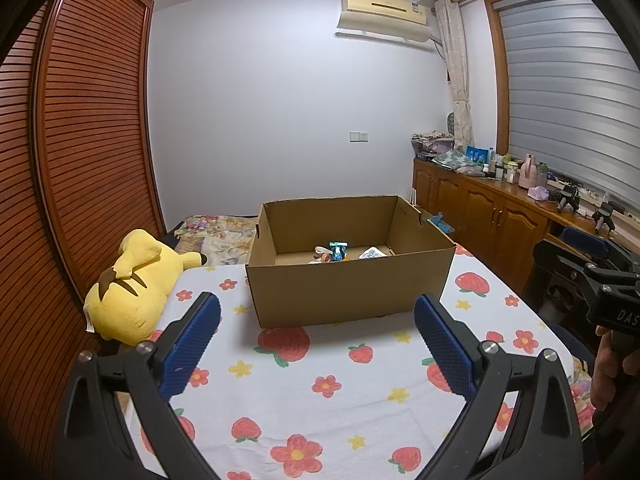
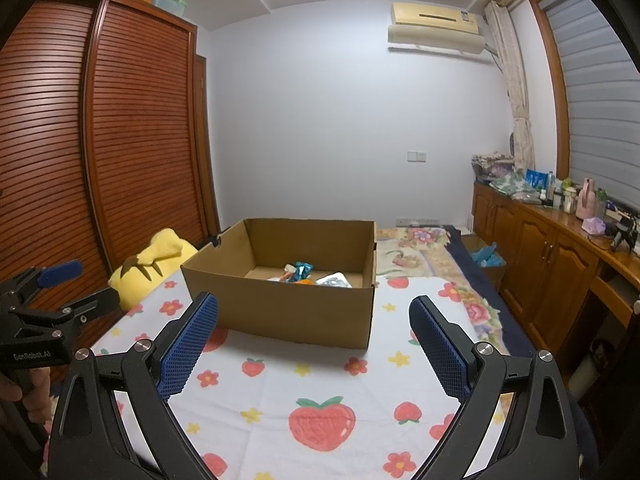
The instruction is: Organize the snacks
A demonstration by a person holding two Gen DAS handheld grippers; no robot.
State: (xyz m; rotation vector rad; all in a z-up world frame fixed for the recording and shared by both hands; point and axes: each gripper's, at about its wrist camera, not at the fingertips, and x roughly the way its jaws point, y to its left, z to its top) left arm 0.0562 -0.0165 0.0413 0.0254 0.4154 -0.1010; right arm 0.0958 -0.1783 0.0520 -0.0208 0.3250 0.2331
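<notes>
Nearest to me are my own two tools: my left gripper (image 1: 318,316) has its blue pads spread wide with nothing between them, and my right gripper (image 2: 314,316) is spread just as wide and equally empty. Both hover above the strawberry-and-flower cloth (image 1: 320,396), apart from everything on it.

Ahead of both sets of jaws, beyond the fingertips and roughly centred between them, sits the open cardboard box (image 1: 348,288) on that cloth. The snacks (image 1: 334,253) lie down on its floor toward the far side: a teal packet, a pale one to its right, and something orange and white that I cannot make out clearly. In the right wrist view the same snack packets (image 2: 308,274) show over the box's near wall.

To the left of the box a yellow plush toy (image 1: 132,292) lies on the edge of the cloth, beside the slatted wooden wardrobe (image 1: 80,140). Behind the box a floral quilt (image 2: 420,252) covers the bed. Along the right runs a wooden cabinet (image 2: 540,264) crowded with bottles and folded cloths, under a shuttered window. On the far white wall hangs an air conditioner (image 1: 384,16)
</notes>
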